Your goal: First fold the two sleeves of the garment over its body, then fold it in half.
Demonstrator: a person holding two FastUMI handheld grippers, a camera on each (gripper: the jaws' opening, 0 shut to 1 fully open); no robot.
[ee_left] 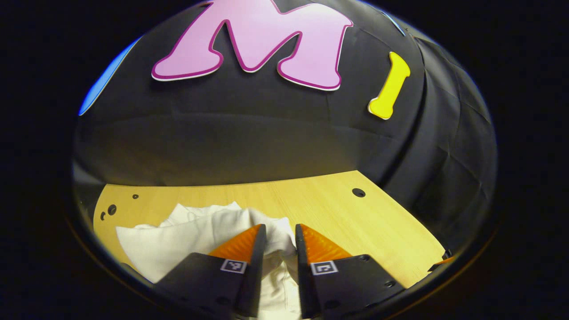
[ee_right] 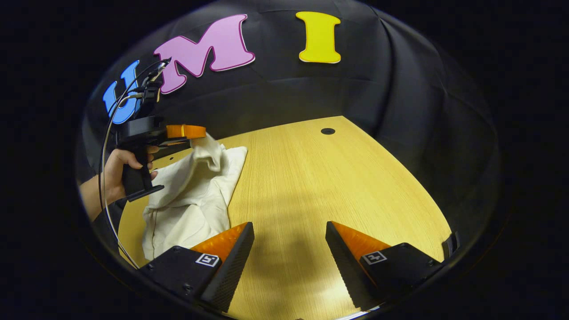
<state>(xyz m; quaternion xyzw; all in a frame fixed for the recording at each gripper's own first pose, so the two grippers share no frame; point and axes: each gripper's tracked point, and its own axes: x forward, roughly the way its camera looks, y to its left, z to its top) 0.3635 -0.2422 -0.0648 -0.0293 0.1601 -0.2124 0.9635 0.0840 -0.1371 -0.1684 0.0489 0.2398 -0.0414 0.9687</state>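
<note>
Right claw (ee_right: 290,229): nearest in the right gripper view; fingers spread wide with nothing between them; it hangs over bare wood, empty.
Left claw (ee_left: 281,233): fingers drawn narrow, a fold of white cloth pinched between them in the left gripper view; seen farther off from the right gripper view (ee_right: 189,131), a hand (ee_right: 116,171) grips its handle and cloth hangs from its tip, lifted off the wood.
Garment (ee_right: 191,195): one white piece, bunched and rumpled, not spread flat; its lower part rests on the surface, its upper part is drawn up to the left claw; sleeves cannot be told apart from the body in this heap.
Surface (ee_right: 311,178): light wood with a few dark round holes, the clearest one (ee_right: 327,131) near the far edge.
Key relation: the garment lies to the left of the right claw and somewhat ahead of it, its length running from near to far along the surface's left side; the left claw is on it, the right claw apart from it though its left finger sits just beside the near hem.
Judgement: folding looks barely begun; the right claw would likely have to travel leftward to take a second hold.
Count: two claws; one garment; one hand seen.
</note>
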